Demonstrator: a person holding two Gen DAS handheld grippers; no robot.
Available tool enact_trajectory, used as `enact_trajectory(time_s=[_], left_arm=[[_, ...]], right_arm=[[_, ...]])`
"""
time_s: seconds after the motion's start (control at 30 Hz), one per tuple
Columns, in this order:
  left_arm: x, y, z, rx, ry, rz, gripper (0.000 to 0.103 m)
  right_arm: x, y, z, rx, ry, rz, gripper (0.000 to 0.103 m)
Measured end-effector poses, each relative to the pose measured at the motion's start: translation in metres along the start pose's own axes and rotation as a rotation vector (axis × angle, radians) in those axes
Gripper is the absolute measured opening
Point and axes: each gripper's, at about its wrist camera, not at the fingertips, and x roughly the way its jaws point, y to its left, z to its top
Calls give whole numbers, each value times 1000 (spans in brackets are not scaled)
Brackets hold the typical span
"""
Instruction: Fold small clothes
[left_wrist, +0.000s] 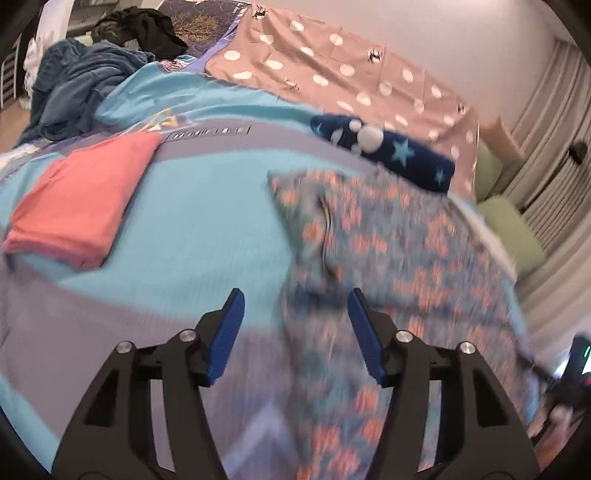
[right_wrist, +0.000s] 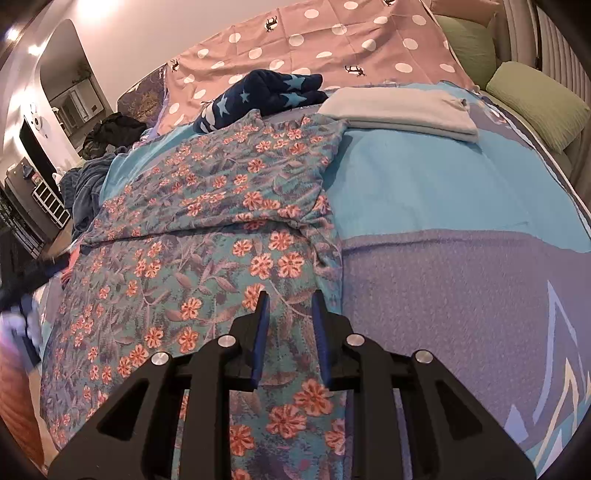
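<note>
- The floral garment (right_wrist: 207, 236) is spread over the blue and grey bed cover (right_wrist: 424, 192), partly doubled, with a creased fold line crossing its middle and a bunched ridge along its right-hand edge.
- It is judged to be thin, light and limp: it would drape and sag from any single hold, so a pinch at a corner or along a hemmed edge would be favoured (a mid-panel pinch would only raise a tent of cloth).
- The surface looks matt and not slippery; nothing about it appears fragile.
- The right tool (right_wrist: 290, 295) hovers over the near right part of the garment with a narrow gap between its blue pads; no cloth is seen pinched in that gap, though contact underneath cannot be ruled out.
- The left tool (left_wrist: 295, 295) is spread wide and has hold of nothing; it is placed over the garment's left margin, where cloth meets cover.
- Only the right wrist view shows the pattern sharply, along with a folded pale cloth (right_wrist: 402, 110) beyond the garment's far corner.
- Only the left wrist view (heavily blurred) shows a folded pink garment (left_wrist: 81, 206) lying well apart to the left.
- A dark blue star-print item (right_wrist: 258, 96) at the garment's far edge appears in both.
</note>
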Motion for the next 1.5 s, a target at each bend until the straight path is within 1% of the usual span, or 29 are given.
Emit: enact_trajectory(time_s=[0.07,0.13,0.2,0.23,0.27,0.33,0.37,0.4,0.47,0.53,0.57,0.63,0.7,0.77,0.8,0.87,0.9,1.0,1.03,1.07,1.13,1.17,1.2,1.23,1.27,1.3,1.33,1.4,1.5], left_arm=[[18,3,23,-17,25,-19,59],[47,8,45,-48,74,-32,58],[75,13,59,-84,120,-42,49],[84,14,62,-99,137,-57,40],[98,17,68,-136,157,-99,26],[109,19,77,-184,140,-174,5],[107,18,80,-185,118,-183,5],[102,15,83,-158,82,-192,5],[93,9,85,-66,16,-176,5],[101,10,79,-30,56,-140,5],[108,12,72,-14,94,-118,7],[108,20,69,-24,84,-134,10],[100,30,70,-84,78,-151,20],[96,38,75,-125,69,-156,39],[96,40,79,-140,69,-166,42],[101,40,84,-163,91,-188,55],[107,39,87,-174,103,-202,56],[124,35,92,-196,114,-196,56],[126,34,94,-203,102,-189,45],[129,35,100,-224,78,-202,6],[130,37,106,-263,51,-243,3],[126,33,110,-237,16,-258,3],[119,26,111,-178,-21,-250,3],[115,19,110,-118,-49,-230,3],[115,17,109,-83,-53,-202,3],[118,16,107,-60,-39,-166,3],[125,19,104,-41,-3,-126,4],[133,22,100,-42,35,-103,6],[118,27,103,-66,-17,-61,17]], right_arm=[[1,-1,-1,9,0,1,24],[2,-2,-2,16,-4,4,24],[3,-5,-4,30,-9,11,24],[3,-6,-5,39,-12,16,24],[3,-7,-6,45,-14,20,24],[3,-10,-7,57,-18,29,24],[3,-11,-7,60,-19,32,24],[4,-11,-7,60,-18,32,24],[5,-11,-8,58,-19,30,24],[6,-11,-8,62,-20,37,25],[6,-12,-8,66,-20,42,25],[7,-17,-8,86,-20,62,25],[8,-19,-8,95,-22,72,25],[8,-18,-8,91,-22,68,25],[8,-17,-8,85,-21,61,25],[8,-14,-7,75,-22,53,27],[8,-14,-8,70,-23,52,27],[7,-12,-8,61,-27,44,28],[7,-12,-8,58,-28,40,28],[7,-11,-8,56,-29,37,28],[7,-11,-9,57,-32,38,28],[7,-12,-9,59,-33,39,28],[6,-12,-9,62,-34,41,28],[6,-13,-9,64,-36,42,28],[6,-13,-10,66,-37,44,28],[6,-13,-10,68,-37,47,28],[6,-14,-10,72,-36,51,28],[6,-15,-10,80,-36,60,28],[6,-16,-9,80,-37,60,28]])
